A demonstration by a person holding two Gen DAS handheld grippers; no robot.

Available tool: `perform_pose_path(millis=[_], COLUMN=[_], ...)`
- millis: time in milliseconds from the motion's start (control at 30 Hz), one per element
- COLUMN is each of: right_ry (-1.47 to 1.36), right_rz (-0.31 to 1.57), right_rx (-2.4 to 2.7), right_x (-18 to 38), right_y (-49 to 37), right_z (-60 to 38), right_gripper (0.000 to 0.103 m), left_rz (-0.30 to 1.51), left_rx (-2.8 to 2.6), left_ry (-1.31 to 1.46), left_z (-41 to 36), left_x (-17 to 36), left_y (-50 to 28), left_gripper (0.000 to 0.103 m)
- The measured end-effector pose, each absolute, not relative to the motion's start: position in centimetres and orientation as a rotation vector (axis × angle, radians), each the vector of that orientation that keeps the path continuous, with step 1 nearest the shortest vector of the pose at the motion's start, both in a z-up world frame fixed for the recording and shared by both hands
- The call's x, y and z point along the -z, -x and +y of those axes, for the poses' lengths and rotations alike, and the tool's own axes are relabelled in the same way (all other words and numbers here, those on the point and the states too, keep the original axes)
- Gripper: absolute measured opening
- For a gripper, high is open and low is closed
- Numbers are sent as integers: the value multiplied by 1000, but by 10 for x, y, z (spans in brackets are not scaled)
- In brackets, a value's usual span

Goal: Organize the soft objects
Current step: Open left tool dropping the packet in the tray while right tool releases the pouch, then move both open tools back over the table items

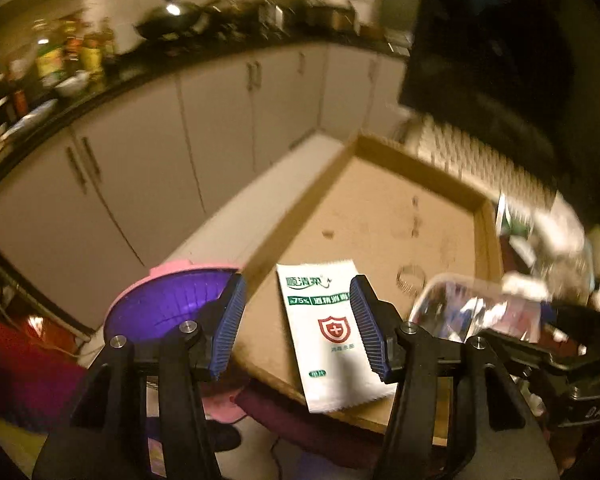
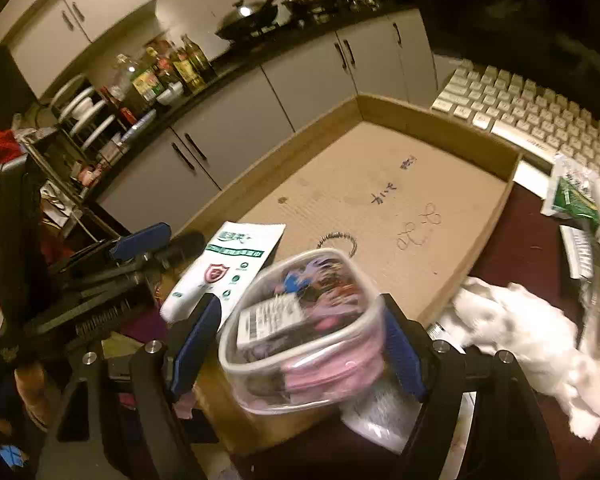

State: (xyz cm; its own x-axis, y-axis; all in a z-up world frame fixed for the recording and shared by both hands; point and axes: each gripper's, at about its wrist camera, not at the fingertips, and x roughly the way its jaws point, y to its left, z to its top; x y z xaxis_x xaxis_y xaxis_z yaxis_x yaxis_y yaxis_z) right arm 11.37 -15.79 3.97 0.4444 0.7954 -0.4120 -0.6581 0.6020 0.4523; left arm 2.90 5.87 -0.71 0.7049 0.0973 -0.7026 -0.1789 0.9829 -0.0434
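Meanwhile clear pouch (image 2: 300, 332) sits between right hand-held gripper (image 2: 296, 346) pads

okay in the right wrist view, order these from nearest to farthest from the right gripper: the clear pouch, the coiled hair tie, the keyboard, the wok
1. Clear pouch: between the right gripper fingers.
2. Coiled hair tie: just beyond, on the cardboard tray.
3. Keyboard: behind the tray, right.
4. Wok: on the far counter.
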Motion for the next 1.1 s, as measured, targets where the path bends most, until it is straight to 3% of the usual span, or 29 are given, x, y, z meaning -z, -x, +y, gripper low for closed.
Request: perform_pose_path(millis=[133,400,433,467,533,633,967,1000,1067,1100], right_ry=[-300,-300,-302,-289,-242,-234,-386,-409,-476,-511], right_rz=[595,571,571,590,631,647,638,638,631,617], right_rx=[-926,-929,-929,-926,-897,-862,-748,-740,-724,-714], right_x=[-44,-30,-27,-25,-21,-24,-18,-15,-7,-3], right_y=[-107,-87,-85,-83,-83,-87,-68,-63,-52,-45], right_z=[-179,-202,-201,-195,-177,-161,-203,-210,-232,-244], right_gripper=[79,78,72,53,35,17,21,33,70,73], left_rz=[697,726,729,727,731,717,741,736,721,721], left_rx=[-131,-47,-31,-15,9,47,217,237,281,310], left_ry=[82,93,78,71,73,99,136,136,169,192], left_z=[35,19,16,15,15,22,20,15,8,2], left_x=[-4,1,1,1,2,6,10,10,8,8], left_y=[-2,23,24,25,26,27,4,5,8,10], left_gripper=[54,54,54,54,54,54,54,54,54,54])
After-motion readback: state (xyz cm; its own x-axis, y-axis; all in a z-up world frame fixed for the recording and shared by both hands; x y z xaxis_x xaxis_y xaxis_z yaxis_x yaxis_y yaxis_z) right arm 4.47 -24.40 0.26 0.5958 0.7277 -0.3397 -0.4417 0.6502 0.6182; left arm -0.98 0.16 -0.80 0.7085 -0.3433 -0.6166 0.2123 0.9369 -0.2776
